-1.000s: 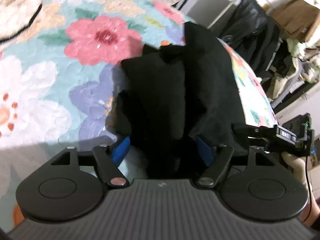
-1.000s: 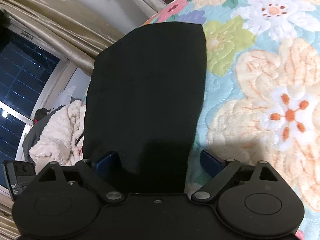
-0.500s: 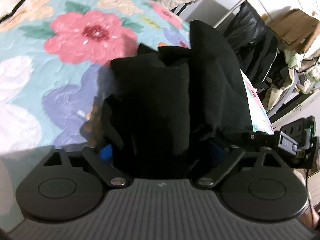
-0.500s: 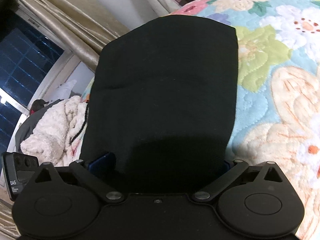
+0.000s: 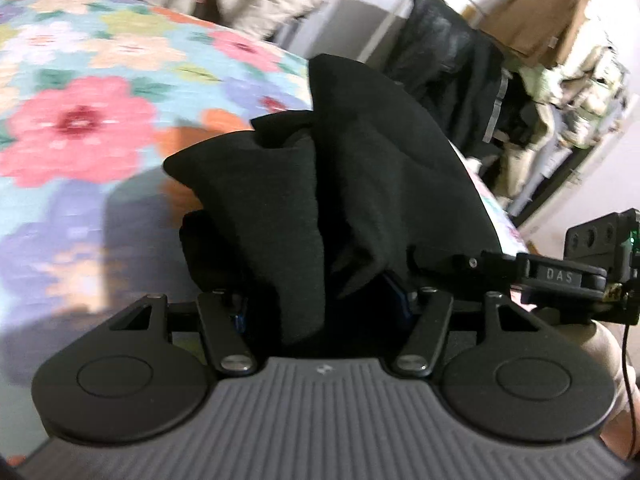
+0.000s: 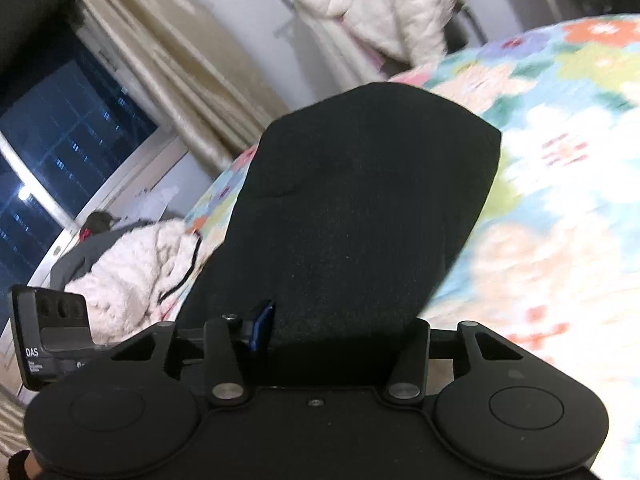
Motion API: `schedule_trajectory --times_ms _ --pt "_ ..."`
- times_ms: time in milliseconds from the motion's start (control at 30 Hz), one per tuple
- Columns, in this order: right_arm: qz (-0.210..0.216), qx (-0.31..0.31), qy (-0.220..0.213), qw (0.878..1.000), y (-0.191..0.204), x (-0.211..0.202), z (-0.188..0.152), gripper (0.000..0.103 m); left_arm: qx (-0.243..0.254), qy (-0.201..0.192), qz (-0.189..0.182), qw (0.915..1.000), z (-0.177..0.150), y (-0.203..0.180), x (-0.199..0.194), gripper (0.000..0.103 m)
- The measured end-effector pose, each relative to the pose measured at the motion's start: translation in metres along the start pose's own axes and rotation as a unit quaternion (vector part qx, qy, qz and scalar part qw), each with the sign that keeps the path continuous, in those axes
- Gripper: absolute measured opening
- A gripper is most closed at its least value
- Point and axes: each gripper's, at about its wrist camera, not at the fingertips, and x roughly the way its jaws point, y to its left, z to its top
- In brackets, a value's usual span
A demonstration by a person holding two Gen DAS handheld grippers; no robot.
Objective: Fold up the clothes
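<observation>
My left gripper [image 5: 324, 312] pinching bunched black garment [image 5: 360, 184]; blue pads mostly buried in cloth. My right gripper [image 6: 340, 324] clamped on same garment [image 6: 360, 216], right pad hidden. Garment lifted over floral quilt [image 5: 80, 132], blocking most of bed. Background blurred: fluffy white garment [image 6: 136, 272] left, window [image 6: 52, 160] beyond.

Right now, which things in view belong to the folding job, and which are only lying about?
Part of the job:
- black garment, bunched in folds
- left gripper, shut on it
- right gripper, shut on it
- floral quilt, the work surface

Only lying about:
- fluffy white garment on the quilt
- white padded jacket, hanging
- cardboard box
- curtain
</observation>
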Motion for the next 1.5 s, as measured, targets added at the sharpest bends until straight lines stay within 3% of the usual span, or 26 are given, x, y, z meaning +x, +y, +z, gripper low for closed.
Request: schedule_trajectory --times_ms 100,233,533,667,833,867,933,1000,1067,1133,1233,1400,1500 --pt "-0.023 0.007 -0.021 0.999 -0.023 -0.035 0.007 0.052 0.027 0.024 -0.029 0.9989 0.006 -0.036 0.032 0.06" --pt "-0.062 0.025 -0.055 0.996 -0.064 -0.089 0.016 0.052 0.098 0.058 -0.054 0.992 0.014 -0.094 0.087 0.06" --pt "-0.171 -0.001 -0.088 0.981 -0.127 -0.189 0.048 0.051 0.236 0.139 -0.102 0.9565 0.041 -0.235 0.184 0.058" --pt "-0.175 -0.016 -0.095 0.98 -0.153 -0.219 0.071 0.051 0.214 0.191 -0.107 0.9522 0.061 -0.274 0.224 0.058" --pt "-0.196 -0.08 -0.007 0.977 -0.201 -0.208 0.084 0.053 0.178 0.239 -0.049 0.9532 0.044 -0.291 0.28 0.059" --pt "-0.204 -0.065 0.005 0.977 -0.218 -0.201 0.081 0.062 0.165 0.243 -0.035 0.9553 0.038 -0.289 0.292 0.066" --pt "-0.219 -0.013 -0.016 0.976 -0.24 -0.196 0.067 0.073 0.125 0.22 -0.038 0.9668 0.03 -0.277 0.302 0.072" --pt "-0.229 0.025 -0.044 0.972 -0.253 -0.193 0.052 0.074 0.113 0.206 -0.044 0.971 0.025 -0.27 0.305 0.073" --pt "-0.252 -0.001 -0.062 0.966 -0.241 -0.195 0.043 0.074 0.121 0.207 -0.049 0.9696 0.026 -0.269 0.302 0.073" --pt "-0.295 -0.025 -0.088 0.951 -0.221 -0.202 0.035 0.074 0.114 0.22 -0.046 0.9676 0.033 -0.268 0.296 0.069" --pt "-0.354 -0.053 -0.129 0.925 -0.191 -0.213 0.024 0.076 0.05 0.247 -0.051 0.9664 0.053 -0.257 0.274 0.064" --pt "-0.324 -0.077 -0.123 0.935 -0.166 -0.204 0.014 0.078 0.077 0.226 -0.076 0.9681 0.081 -0.261 0.227 0.064" --pt "-0.306 -0.091 -0.119 0.94 -0.151 -0.199 0.008 0.077 0.139 0.166 -0.105 0.9707 0.094 -0.283 0.202 0.063"
